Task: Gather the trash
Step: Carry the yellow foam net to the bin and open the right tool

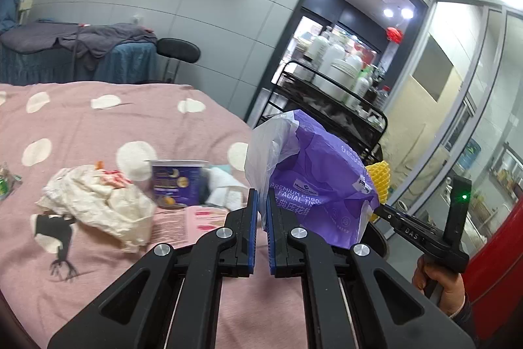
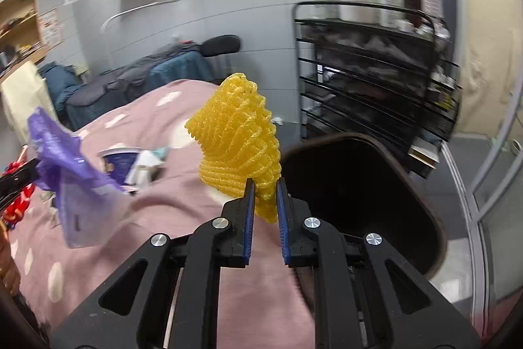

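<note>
left wrist view: one purple facial tissue wrapper (image 1: 313,182), crumpled, with a clear plastic edge, is pinched in the left gripper (image 1: 262,205), whose blue pads are nearly together, above the pink spotted bedspread (image 1: 98,126); on the bed lie one crumpled white paper wad (image 1: 98,201) and one dark blue cup (image 1: 176,182), with maybe more scraps behind it, too blurred to count; right wrist view: one yellow foam net sleeve (image 2: 238,139), ribbed and folded, is clamped by its lower end in the right gripper (image 2: 264,198), jaws narrowed onto it, held beside the rim of one dark bin (image 2: 425,205); one black wire cart (image 2: 369,71) stands behind
</note>
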